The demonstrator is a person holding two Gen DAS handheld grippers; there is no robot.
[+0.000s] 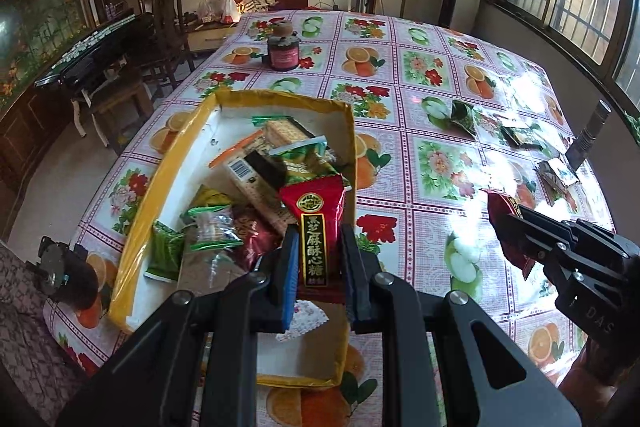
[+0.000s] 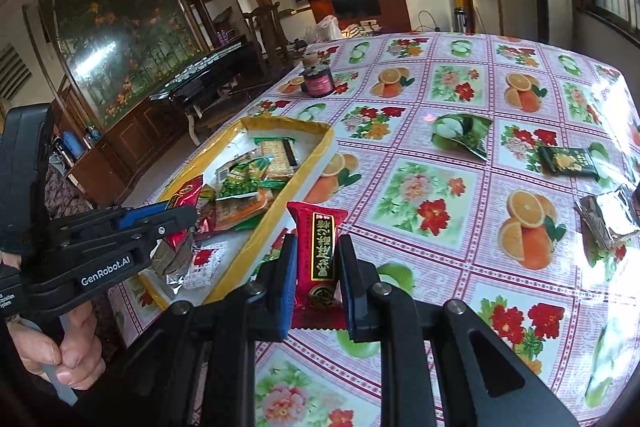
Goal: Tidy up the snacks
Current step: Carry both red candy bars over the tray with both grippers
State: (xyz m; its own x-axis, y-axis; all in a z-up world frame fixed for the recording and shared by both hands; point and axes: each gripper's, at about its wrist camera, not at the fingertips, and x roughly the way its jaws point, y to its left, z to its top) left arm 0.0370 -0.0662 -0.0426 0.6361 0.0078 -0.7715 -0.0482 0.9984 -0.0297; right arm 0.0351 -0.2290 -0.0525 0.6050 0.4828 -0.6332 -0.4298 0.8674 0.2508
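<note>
Both grippers carry matching red candy packets. The left gripper is clamped on its red packet at lower centre of the left wrist view, over the near end of the yellow-rimmed box that already holds mixed snacks. The right gripper is clamped on a second red packet, lower centre of its view, above the flowered tablecloth just right of the box's rim. To do the drop well, I'd judge each packet should be well inside the rim before the jaws part (the pile near the left packet is crowded, so a bare patch of floor suits better). Each packet's long axis runs along its fingers: the left one's logo end points away from the camera, the right one's logo end toward it. Three or four loose packets wait at the right.
</note>
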